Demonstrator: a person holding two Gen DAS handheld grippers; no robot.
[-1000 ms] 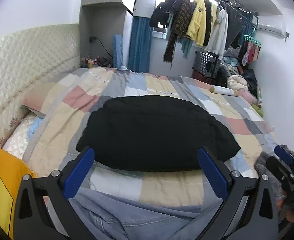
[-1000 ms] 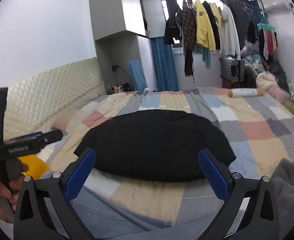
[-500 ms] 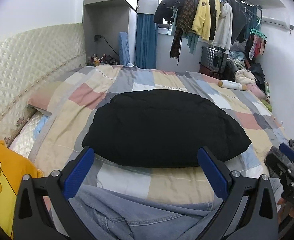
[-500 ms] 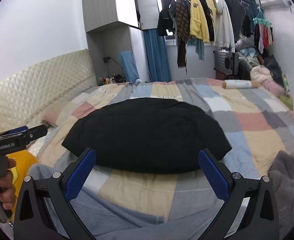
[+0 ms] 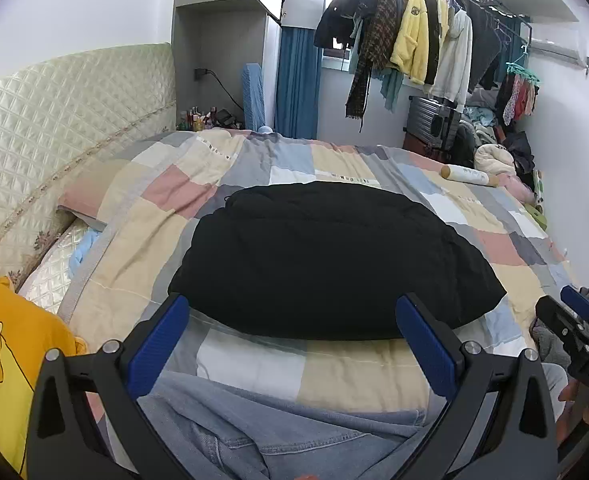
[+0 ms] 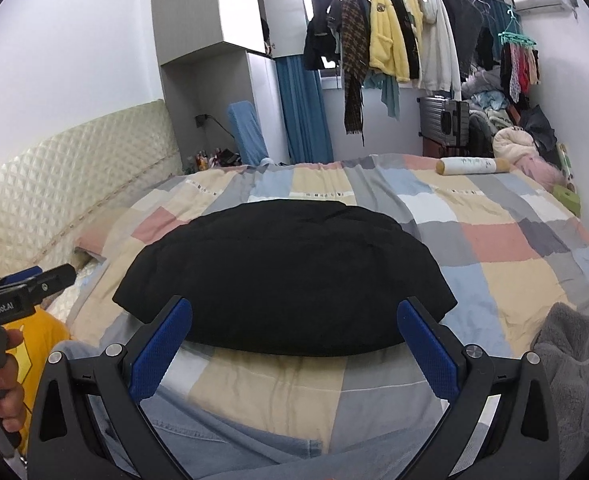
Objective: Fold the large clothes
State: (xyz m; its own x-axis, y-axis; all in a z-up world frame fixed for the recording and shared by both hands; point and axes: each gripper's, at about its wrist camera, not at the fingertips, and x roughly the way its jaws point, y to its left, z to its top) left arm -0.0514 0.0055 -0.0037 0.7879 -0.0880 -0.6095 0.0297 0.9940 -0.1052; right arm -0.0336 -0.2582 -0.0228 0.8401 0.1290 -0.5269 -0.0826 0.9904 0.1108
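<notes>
A black garment [image 5: 330, 260], folded into a thick rounded pad, lies in the middle of the checked bedspread [image 5: 334, 364]; it also shows in the right wrist view [image 6: 286, 276]. My left gripper [image 5: 294, 336] is open and empty, held above the near edge of the bed, short of the black garment. My right gripper [image 6: 294, 340] is also open and empty, at a similar height. A blue denim garment [image 5: 278, 432] lies under both grippers at the near edge [image 6: 230, 444]. The right gripper's body shows at the right of the left wrist view [image 5: 578, 340].
A yellow printed cloth [image 5: 10, 360] lies at the near left. A grey fleece [image 6: 574, 380] lies at the near right. A rolled tube [image 6: 470, 166] rests at the far right of the bed. A quilted headboard [image 5: 54, 128] runs along the left. Clothes hang on a rack [image 6: 394, 40] behind.
Both grippers have tilted and drawn back a little, so the black garment sits slightly lower and nearer in view. Both stay open. Nothing on the bed has moved.
</notes>
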